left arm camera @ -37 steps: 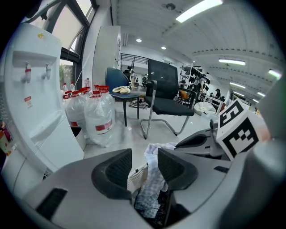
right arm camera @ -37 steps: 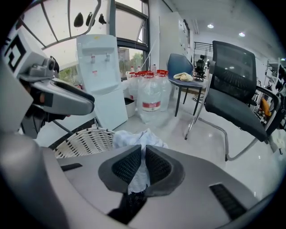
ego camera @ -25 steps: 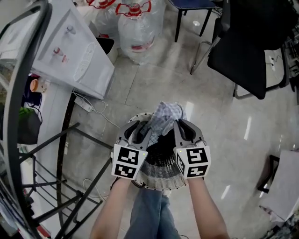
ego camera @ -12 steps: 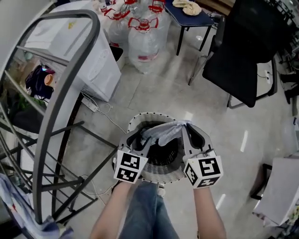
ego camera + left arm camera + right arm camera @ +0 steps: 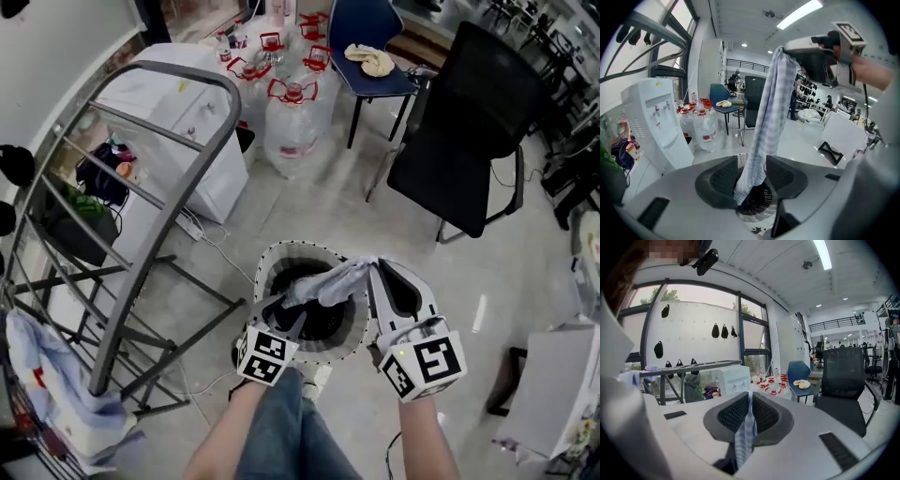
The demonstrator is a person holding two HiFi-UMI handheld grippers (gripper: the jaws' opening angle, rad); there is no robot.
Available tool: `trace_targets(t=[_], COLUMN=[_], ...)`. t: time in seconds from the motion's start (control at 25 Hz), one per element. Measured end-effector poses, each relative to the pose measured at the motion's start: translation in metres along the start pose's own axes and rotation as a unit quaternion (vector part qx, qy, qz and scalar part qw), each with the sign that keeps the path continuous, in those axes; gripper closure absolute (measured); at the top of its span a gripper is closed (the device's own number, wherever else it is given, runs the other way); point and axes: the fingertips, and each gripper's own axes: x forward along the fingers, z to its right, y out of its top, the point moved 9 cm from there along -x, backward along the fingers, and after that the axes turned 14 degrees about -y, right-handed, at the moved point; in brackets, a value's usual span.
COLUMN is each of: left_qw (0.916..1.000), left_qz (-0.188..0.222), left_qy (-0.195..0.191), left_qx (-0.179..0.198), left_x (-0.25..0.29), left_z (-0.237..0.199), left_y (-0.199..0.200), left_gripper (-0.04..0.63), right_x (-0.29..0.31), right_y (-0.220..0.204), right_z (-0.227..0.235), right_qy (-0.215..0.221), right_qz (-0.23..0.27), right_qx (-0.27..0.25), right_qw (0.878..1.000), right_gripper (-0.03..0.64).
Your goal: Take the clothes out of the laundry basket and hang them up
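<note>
Right gripper (image 5: 379,270) clamped a checked cloth (image 5: 328,281) above the round laundry basket (image 5: 298,246); the left gripper (image 5: 289,305) had its jaws apart, just opened wider, the cloth end hanging loose between them. Red labels on water bottles (image 5: 292,124) seemed too small to read. Bare floor (image 5: 319,202) lay open between drying rack (image 5: 180,192) and black chair (image 5: 464,122)
</note>
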Motion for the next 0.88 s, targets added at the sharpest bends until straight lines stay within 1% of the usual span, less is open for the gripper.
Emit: trace_targets(t=[0.16, 0.4, 0.52, 0.64, 0.72, 0.76, 0.8, 0.88], left_qw=[0.9999, 0.9989, 0.9988, 0.9989, 0.999, 0.9991, 0.9992, 0.9993], left_qz=[-0.001, -0.009, -0.021, -0.025, -0.021, -0.018, -0.014, -0.006], left_qy=[-0.007, -0.029, -0.035, -0.036, -0.033, -0.03, -0.026, -0.018], left_qx=[0.008, 0.035, 0.029, 0.017, 0.019, 0.023, 0.027, 0.033], left_x=[-0.009, -0.009, 0.0, 0.01, 0.011, 0.01, 0.008, 0.006], left_z=[0.033, 0.086, 0.097, 0.103, 0.105, 0.105, 0.103, 0.099], left_y=[0.015, 0.032, 0.031, 0.027, 0.026, 0.028, 0.03, 0.035], left_gripper=[0.391, 0.385, 0.385, 0.387, 0.417, 0.449, 0.501, 0.546], right_x=[-0.042, -0.106, -0.127, -0.146, -0.157, -0.16, -0.163, -0.167], right_y=[0.053, 0.122, 0.152, 0.167, 0.17, 0.17, 0.169, 0.166], right_z=[0.004, 0.003, 0.003, 0.009, 0.012, 0.014, 0.015, 0.018], right_qy=[0.017, 0.034, 0.034, 0.032, 0.028, 0.026, 0.023, 0.019], right_qz=[0.029, 0.074, 0.1, 0.12, 0.125, 0.126, 0.127, 0.13], right_qx=[-0.007, -0.018, -0.027, -0.031, -0.033, -0.033, -0.031, -0.024], right_qw=[0.999, 0.996, 0.994, 0.992, 0.991, 0.991, 0.991, 0.991], right_gripper=[0.588, 0.587, 0.587, 0.586, 0.586, 0.586, 0.586, 0.586])
